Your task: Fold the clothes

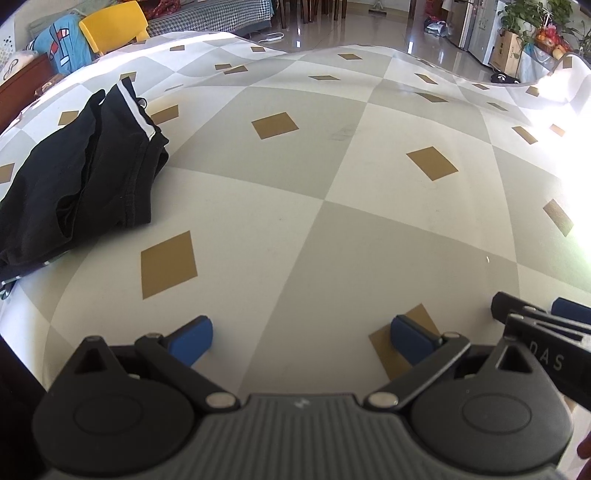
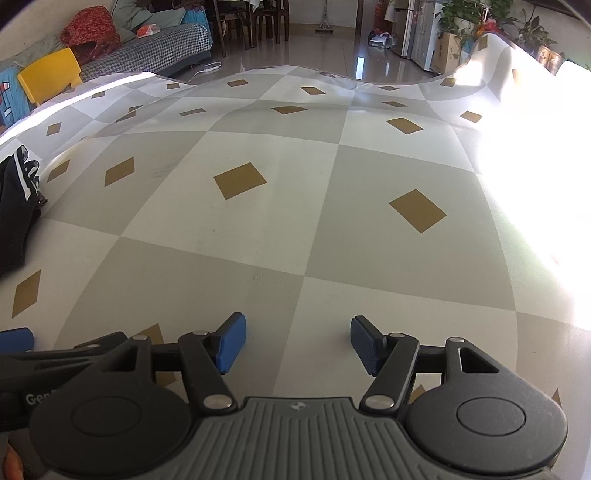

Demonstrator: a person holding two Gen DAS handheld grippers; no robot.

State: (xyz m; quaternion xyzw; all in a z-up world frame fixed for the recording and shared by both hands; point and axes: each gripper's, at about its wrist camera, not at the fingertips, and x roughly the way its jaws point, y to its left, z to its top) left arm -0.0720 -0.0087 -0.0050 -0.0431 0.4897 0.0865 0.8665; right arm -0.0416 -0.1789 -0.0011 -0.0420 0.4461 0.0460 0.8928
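A black garment with a white stripe [image 1: 85,173] lies folded in a heap at the left of the checked tablecloth [image 1: 332,206]; its edge also shows at the far left of the right wrist view, black garment [image 2: 16,206]. My left gripper [image 1: 301,341] hovers over bare cloth to the garment's right, open, nothing between its blue pads [image 1: 194,341]. My right gripper [image 2: 297,341] is open too, empty, over the tablecloth [image 2: 258,236]. The two grippers sit side by side: the right one shows at the left wrist view's right edge [image 1: 546,332].
The tablecloth's far edge curls up in waves. Beyond it are a yellow chair [image 1: 112,27], a sofa with piled cloth [image 2: 147,40], a shiny floor, a fridge [image 2: 421,33] and potted plants. Strong glare washes out the table's right side [image 2: 535,177].
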